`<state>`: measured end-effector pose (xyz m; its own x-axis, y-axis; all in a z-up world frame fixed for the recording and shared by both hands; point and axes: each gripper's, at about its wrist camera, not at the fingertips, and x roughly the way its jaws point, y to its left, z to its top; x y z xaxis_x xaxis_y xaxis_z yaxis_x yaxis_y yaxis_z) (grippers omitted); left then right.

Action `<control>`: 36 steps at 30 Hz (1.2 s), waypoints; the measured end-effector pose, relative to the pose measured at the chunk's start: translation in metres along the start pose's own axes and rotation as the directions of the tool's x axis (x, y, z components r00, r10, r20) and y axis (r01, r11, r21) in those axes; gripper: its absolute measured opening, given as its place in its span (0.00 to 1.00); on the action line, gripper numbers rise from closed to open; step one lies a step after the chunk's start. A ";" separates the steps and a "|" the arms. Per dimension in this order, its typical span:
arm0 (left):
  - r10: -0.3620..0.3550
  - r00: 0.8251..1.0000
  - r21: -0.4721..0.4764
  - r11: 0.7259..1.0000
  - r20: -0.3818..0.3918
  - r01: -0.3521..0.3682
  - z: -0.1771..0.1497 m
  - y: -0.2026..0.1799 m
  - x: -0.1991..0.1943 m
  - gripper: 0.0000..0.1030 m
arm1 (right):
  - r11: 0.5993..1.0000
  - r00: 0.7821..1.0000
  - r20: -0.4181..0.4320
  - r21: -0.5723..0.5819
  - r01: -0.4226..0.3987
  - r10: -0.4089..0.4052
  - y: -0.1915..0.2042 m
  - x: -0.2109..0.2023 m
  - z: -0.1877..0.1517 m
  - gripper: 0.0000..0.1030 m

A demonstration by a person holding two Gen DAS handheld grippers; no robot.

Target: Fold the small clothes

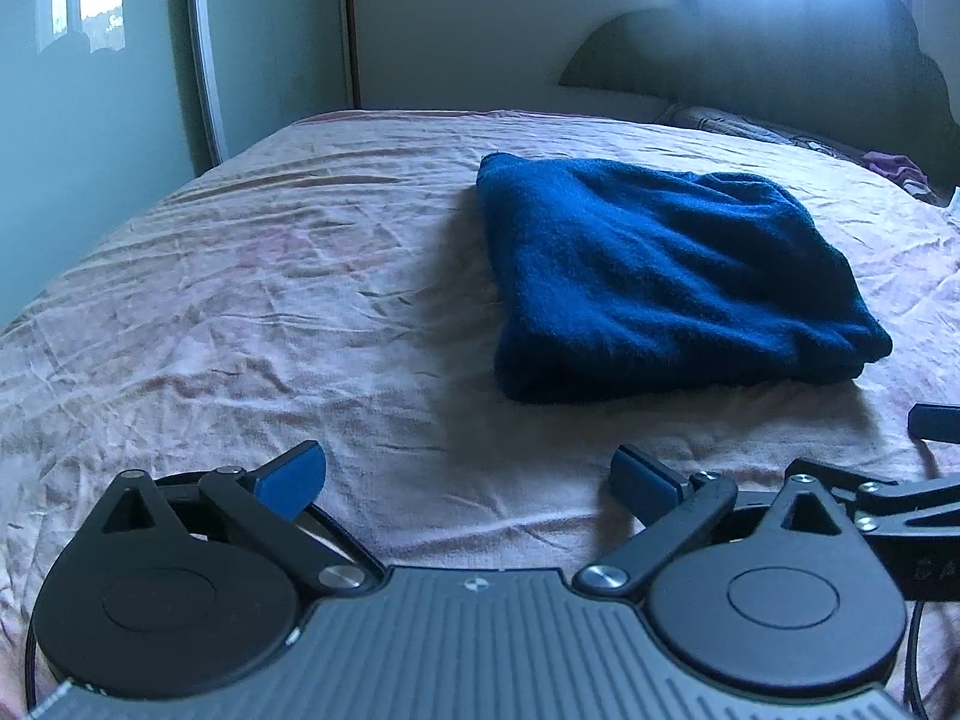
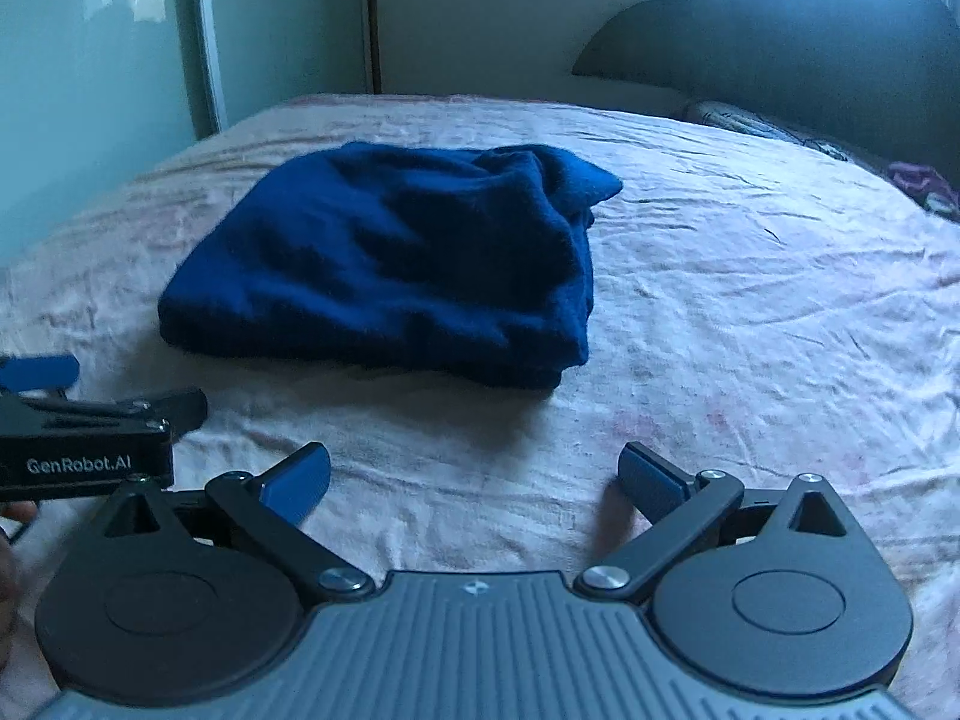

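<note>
A dark blue fleece garment (image 1: 666, 282) lies folded into a thick bundle on the pink bedsheet (image 1: 270, 312). In the right wrist view the garment (image 2: 408, 264) sits ahead and to the left. My left gripper (image 1: 468, 474) is open and empty, low over the sheet, short of the garment's near edge. My right gripper (image 2: 474, 480) is open and empty too, near the garment's front edge. The left gripper also shows at the left edge of the right wrist view (image 2: 90, 396).
A dark headboard (image 1: 780, 48) and a patterned pillow (image 1: 750, 126) stand at the back right. A purple cloth (image 1: 894, 168) lies at the far right. A wardrobe door and wall (image 1: 120, 90) rise beyond the bed's left edge.
</note>
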<state>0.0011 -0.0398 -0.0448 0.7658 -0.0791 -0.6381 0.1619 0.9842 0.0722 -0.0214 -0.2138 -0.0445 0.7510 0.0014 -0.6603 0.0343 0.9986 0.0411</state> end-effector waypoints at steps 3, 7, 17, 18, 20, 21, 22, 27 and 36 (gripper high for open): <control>-0.005 1.000 -0.010 1.000 0.008 0.005 -0.001 0.002 -0.001 1.00 | 1.000 1.000 0.024 -0.009 0.000 0.000 0.001 -0.003 -0.002 1.00; -0.013 1.000 -0.026 1.000 0.014 0.013 -0.002 0.005 -0.003 0.99 | 0.998 0.999 0.031 0.046 -0.039 0.038 -0.009 -0.004 -0.003 1.00; 0.010 1.000 -0.036 0.999 0.028 -0.009 -0.003 0.006 -0.005 1.00 | 1.000 0.999 0.047 0.022 -0.019 0.018 -0.007 -0.004 -0.006 1.00; 0.012 1.000 -0.034 0.999 0.027 -0.011 -0.003 0.006 -0.004 1.00 | 1.000 0.999 0.046 0.022 -0.015 0.014 -0.007 -0.003 -0.007 1.00; 0.013 1.000 -0.033 0.999 0.023 -0.012 -0.003 0.006 -0.003 1.00 | 1.000 0.999 0.047 0.026 -0.015 0.014 -0.008 -0.004 -0.008 1.00; 0.013 1.000 -0.031 0.999 0.021 -0.012 -0.003 0.006 -0.003 1.00 | 0.999 0.999 0.047 0.030 -0.016 0.015 -0.008 -0.003 -0.008 1.00; 0.014 1.000 -0.029 1.000 0.020 -0.013 -0.004 0.006 -0.002 1.00 | 0.999 0.999 0.046 0.034 -0.018 0.016 -0.009 -0.002 -0.008 1.00; 0.020 1.000 -0.018 1.000 0.015 -0.019 -0.004 0.005 -0.001 1.00 | 0.999 0.999 0.045 0.033 -0.013 0.012 -0.008 -0.001 -0.009 1.00; 0.007 1.000 -0.031 0.999 0.008 -0.007 -0.004 0.006 0.001 1.00 | 0.999 0.999 0.045 0.043 -0.019 0.017 -0.010 0.000 -0.010 1.00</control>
<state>0.0006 -0.0333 -0.0480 0.7718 -0.0730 -0.6316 0.1371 0.9891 0.0531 -0.0282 -0.2234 -0.0530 0.7805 0.0160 -0.6249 0.0484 0.9951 0.0860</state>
